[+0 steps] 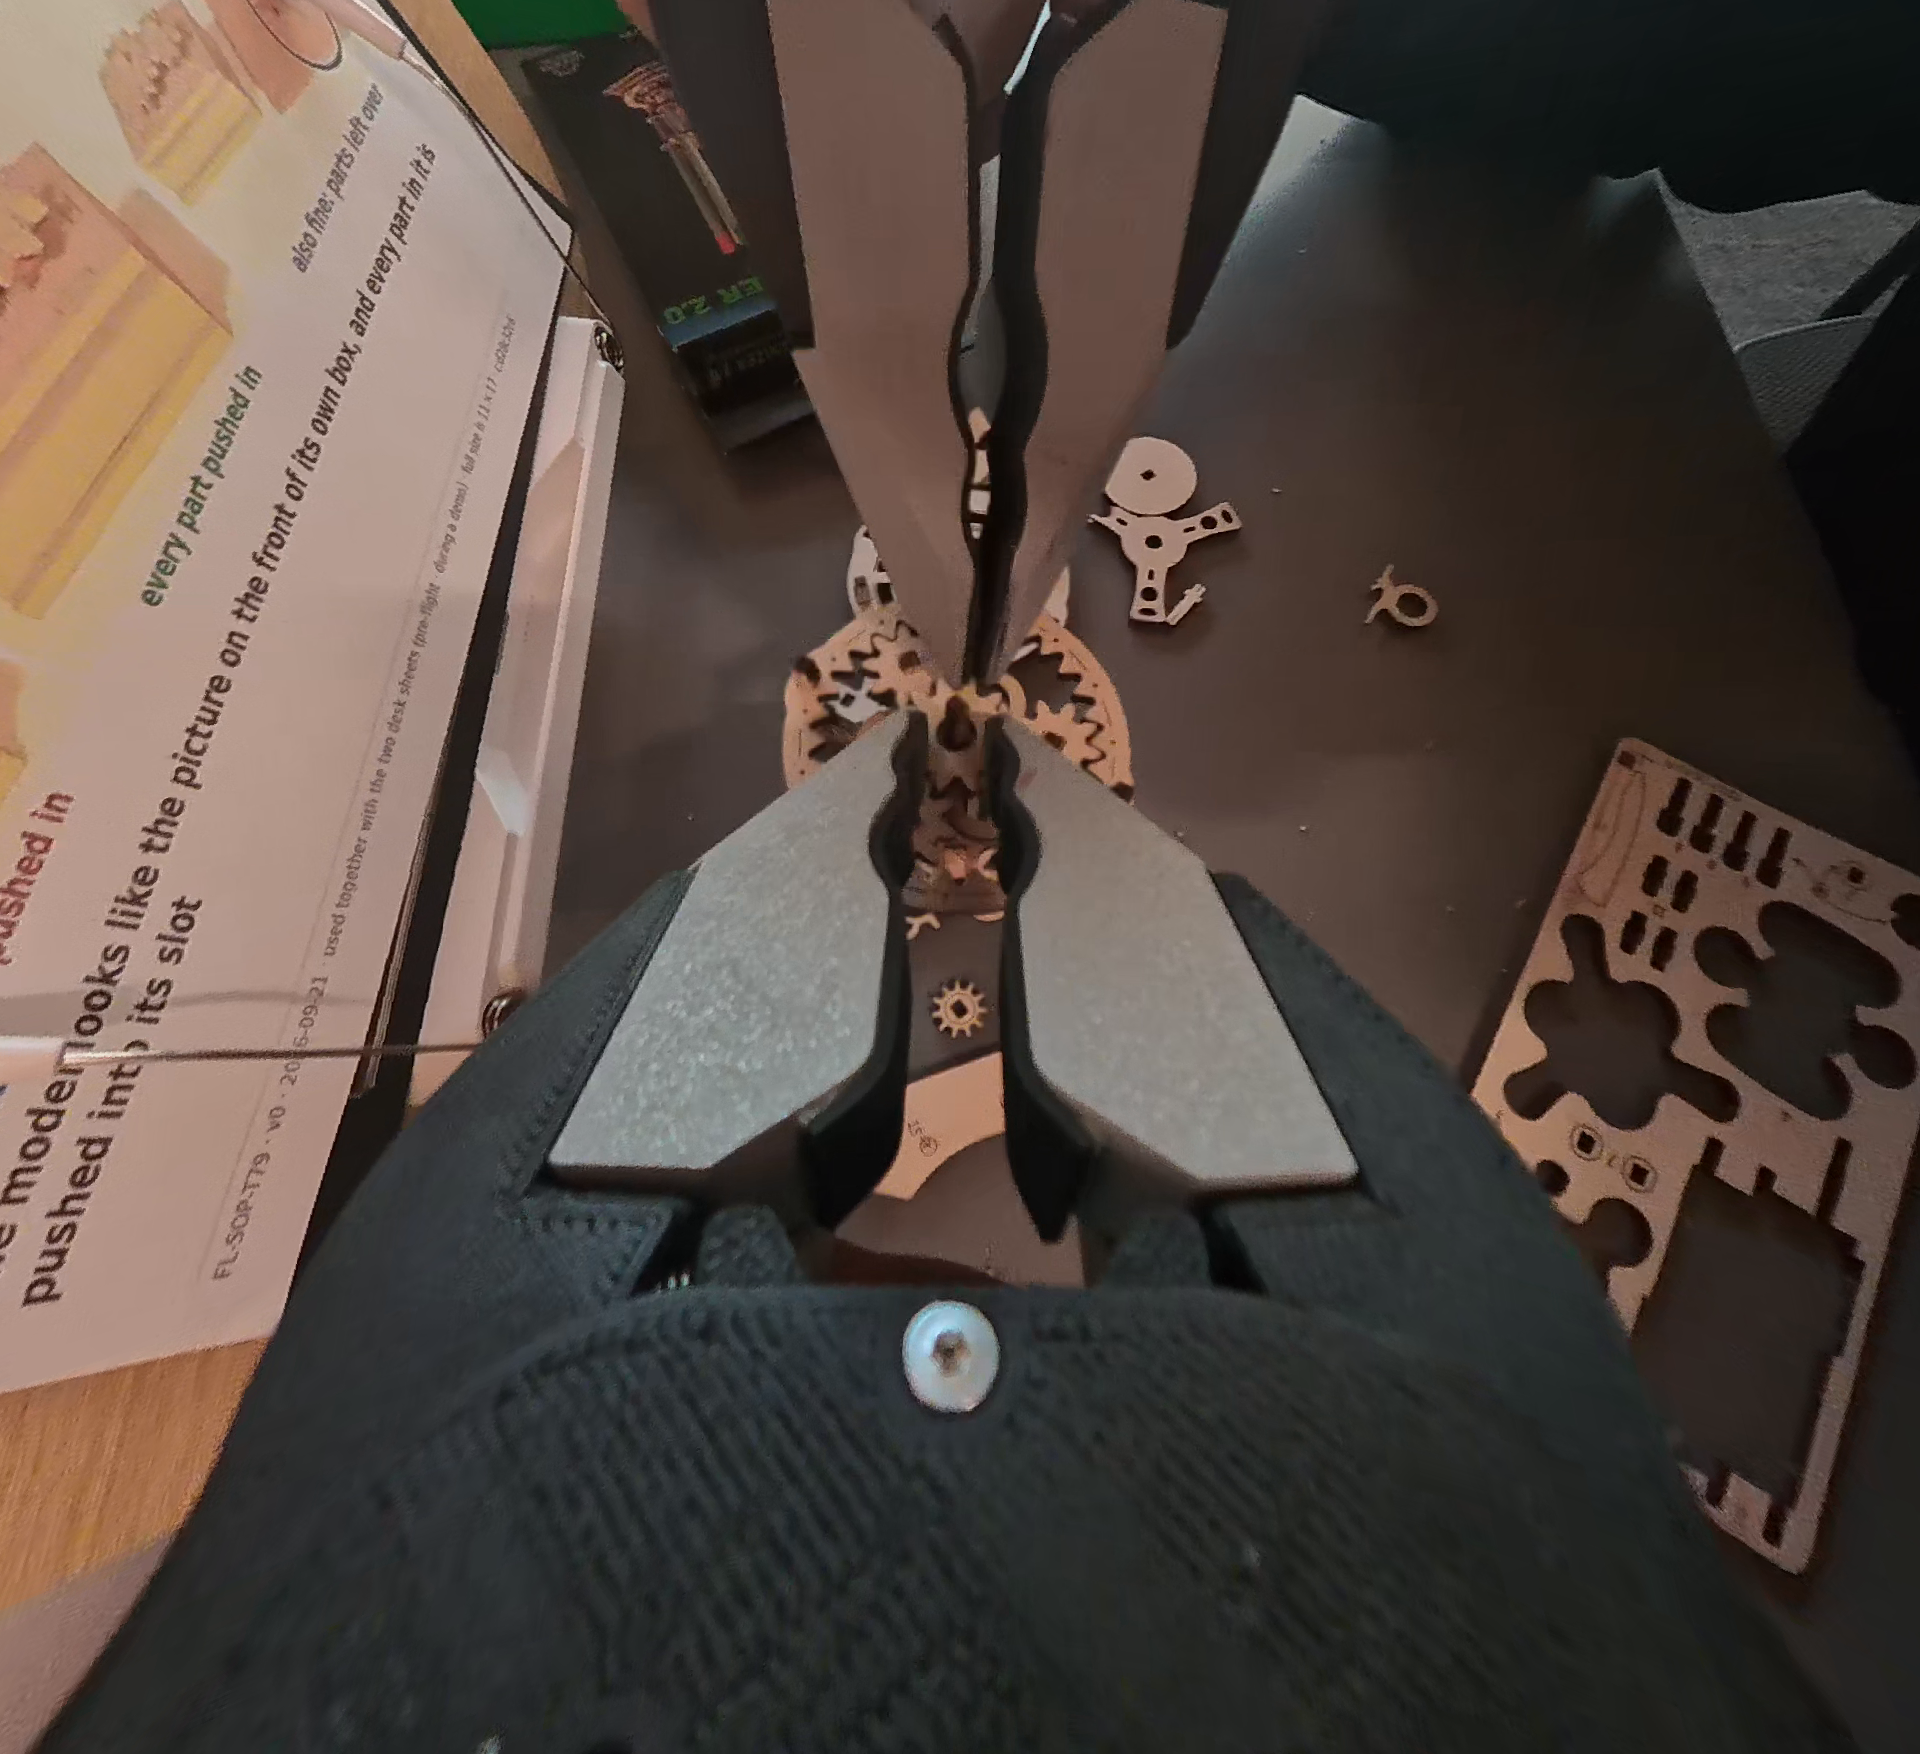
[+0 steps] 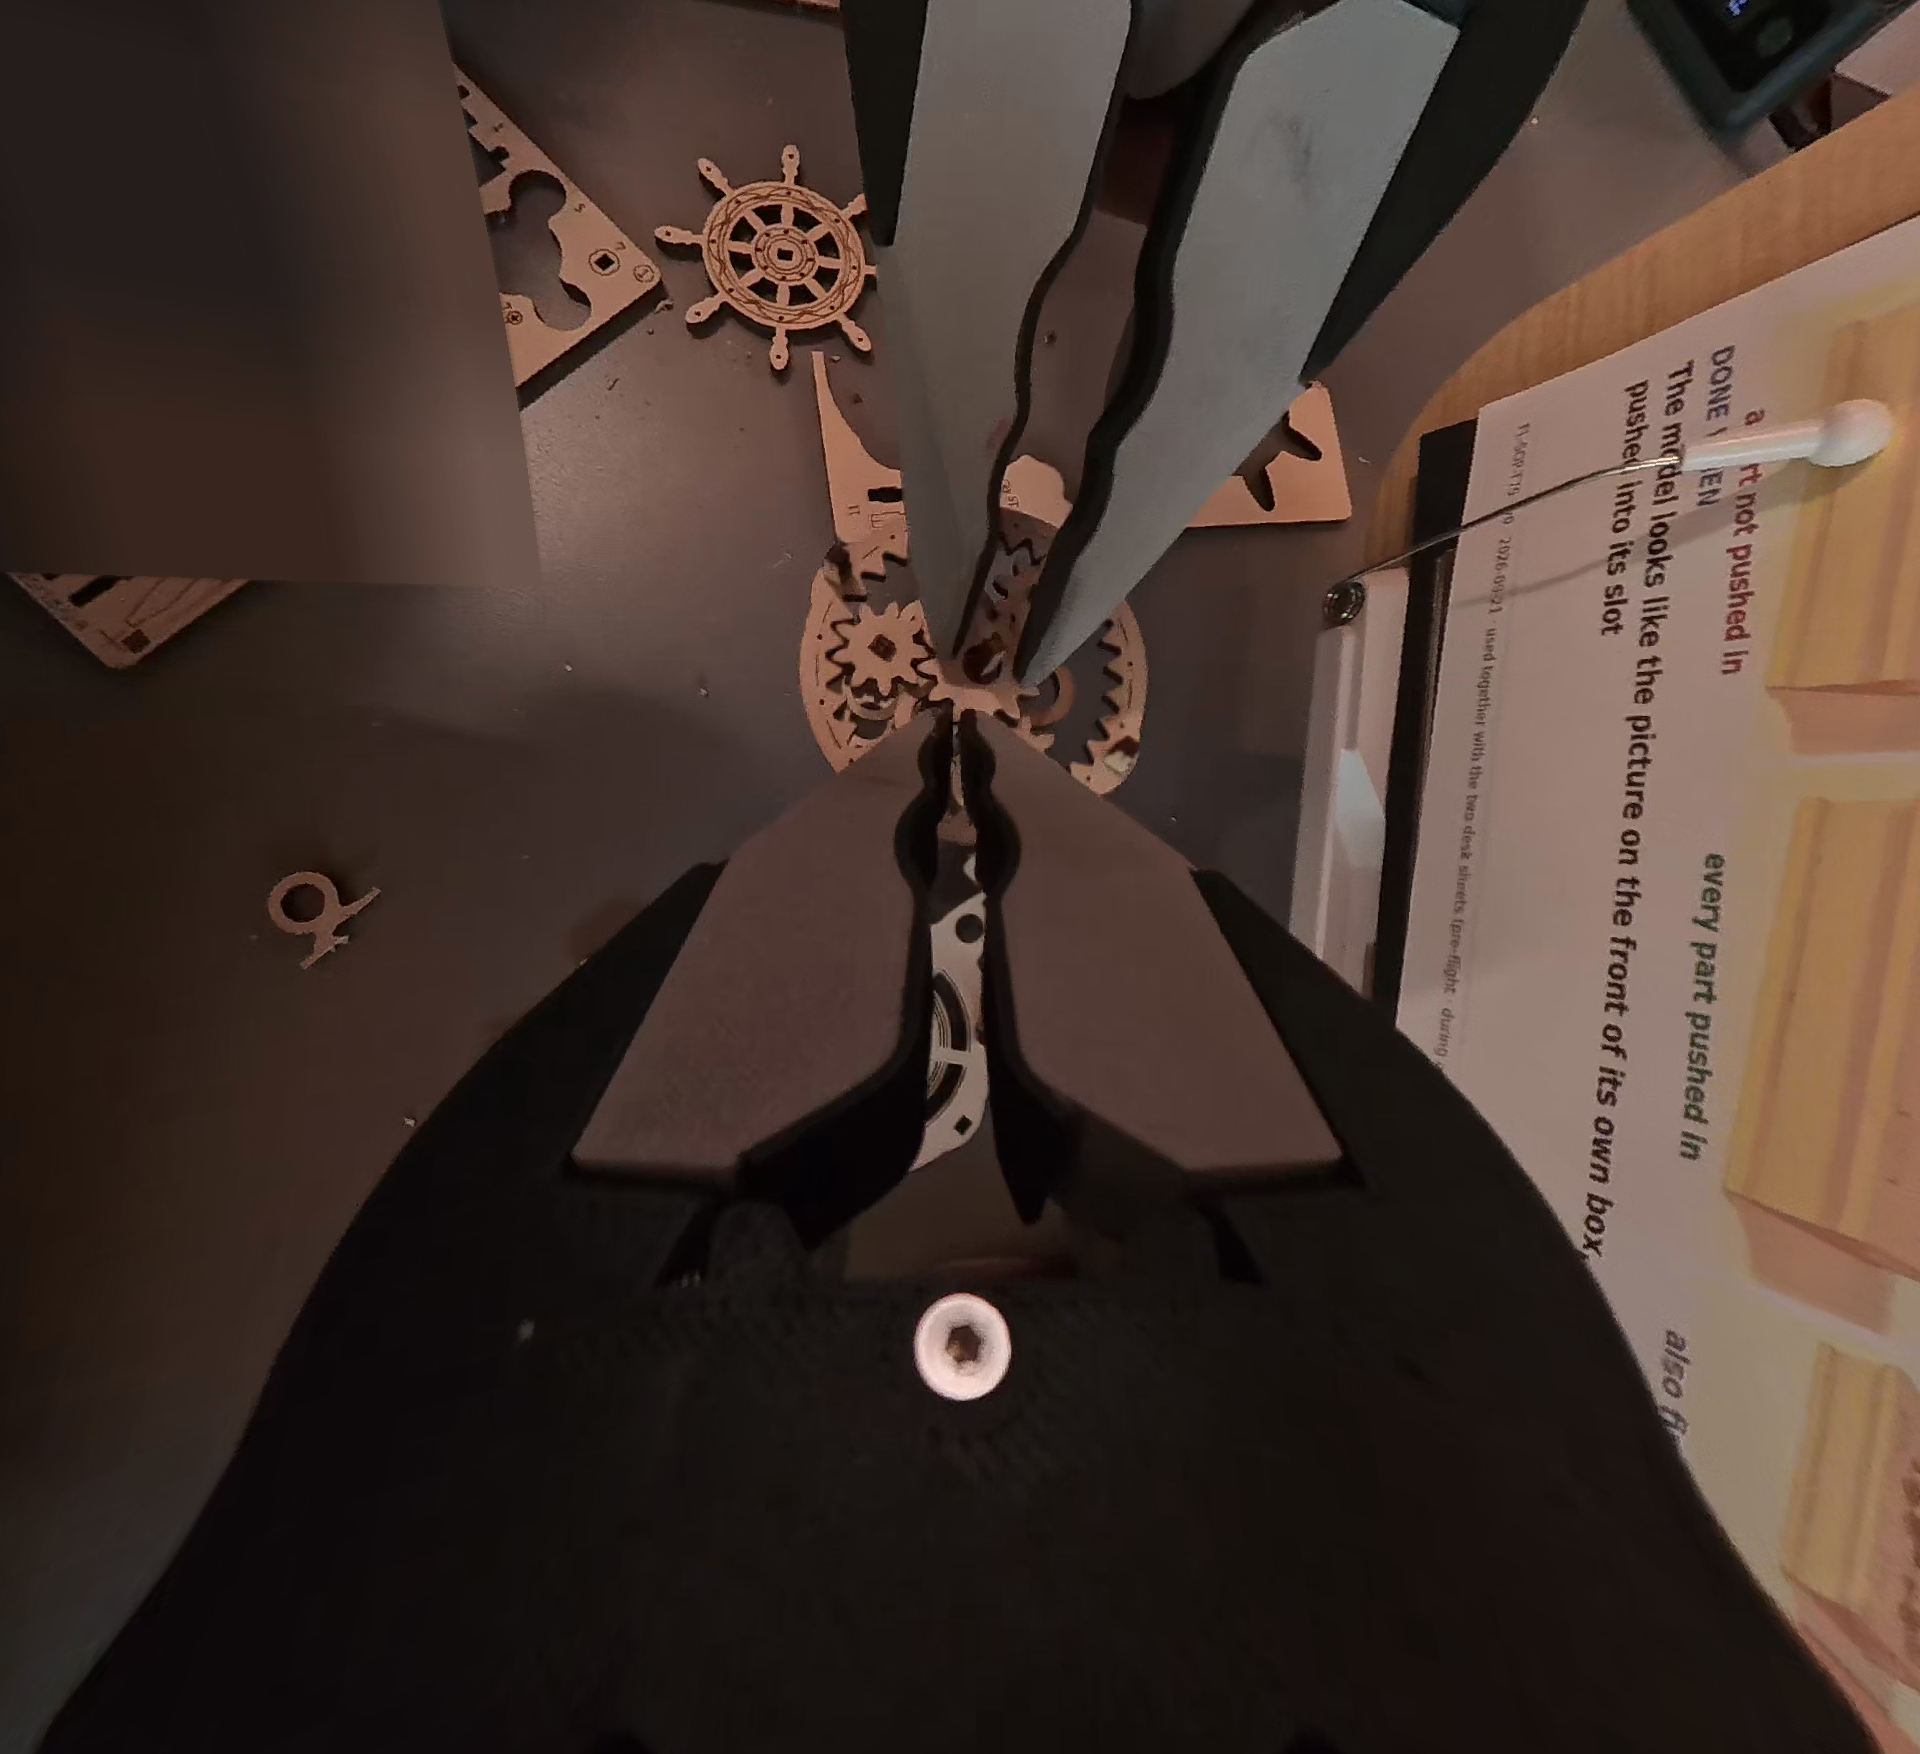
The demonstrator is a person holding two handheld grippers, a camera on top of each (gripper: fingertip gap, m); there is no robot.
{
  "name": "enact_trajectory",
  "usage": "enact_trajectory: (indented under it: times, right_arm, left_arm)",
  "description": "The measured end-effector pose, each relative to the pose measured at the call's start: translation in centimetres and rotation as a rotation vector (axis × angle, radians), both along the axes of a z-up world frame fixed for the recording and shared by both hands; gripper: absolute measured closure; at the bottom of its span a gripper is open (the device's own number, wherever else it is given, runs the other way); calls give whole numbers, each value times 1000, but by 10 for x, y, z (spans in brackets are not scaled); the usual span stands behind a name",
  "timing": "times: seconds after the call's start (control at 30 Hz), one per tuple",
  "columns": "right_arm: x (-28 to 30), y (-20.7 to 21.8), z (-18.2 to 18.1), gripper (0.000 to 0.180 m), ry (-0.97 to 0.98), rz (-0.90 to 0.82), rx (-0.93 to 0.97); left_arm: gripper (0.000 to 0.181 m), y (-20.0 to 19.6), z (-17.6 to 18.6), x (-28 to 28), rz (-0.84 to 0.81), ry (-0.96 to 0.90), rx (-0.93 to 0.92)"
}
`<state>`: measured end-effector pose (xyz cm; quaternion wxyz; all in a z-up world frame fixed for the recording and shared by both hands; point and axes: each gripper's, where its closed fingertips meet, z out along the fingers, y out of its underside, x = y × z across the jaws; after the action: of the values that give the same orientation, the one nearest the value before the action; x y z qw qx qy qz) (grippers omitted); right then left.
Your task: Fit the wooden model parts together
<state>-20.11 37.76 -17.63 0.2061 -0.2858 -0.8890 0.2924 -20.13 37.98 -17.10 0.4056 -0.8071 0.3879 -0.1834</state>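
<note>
Round gear model [image 1: 1081, 717] lies flat mid-table – pale laser-cut wood, toothed ring w/ several cogs inside. A small cog [image 2: 977, 681] stands on its centre, at both sets of fingertips. Loose parts nearby: ship's wheel [image 2: 781, 255], spoked disc piece [image 1: 1158, 530], small hook ring [image 1: 1403, 603], tiny cog [image 1: 958, 1008] – all flat, apart.

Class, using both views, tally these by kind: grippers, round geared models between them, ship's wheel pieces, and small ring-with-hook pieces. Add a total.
Grippers: 2 (left gripper, right gripper)
Geared model: 1
Ship's wheel piece: 1
Ring-with-hook piece: 1
Total: 5
</note>
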Motion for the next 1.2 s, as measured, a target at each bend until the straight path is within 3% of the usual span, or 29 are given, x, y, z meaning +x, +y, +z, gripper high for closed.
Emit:
enact_trajectory:
  times: [0.57, 0.67, 1.2]
  right_arm:
    - [0, -1, 0, 180, 16, 3, 47]
    - [0, -1, 3, 180, 24, -4, 55]
    - [-1, -1, 0, 180, 24, -9, 73]
  left_arm:
    - [178, 0, 0, 0, -23, 19, -1]
    - [169, 0, 2, -4, -12, 27, -2]
    - [178, 0, 0, -4, -15, 14, -12]
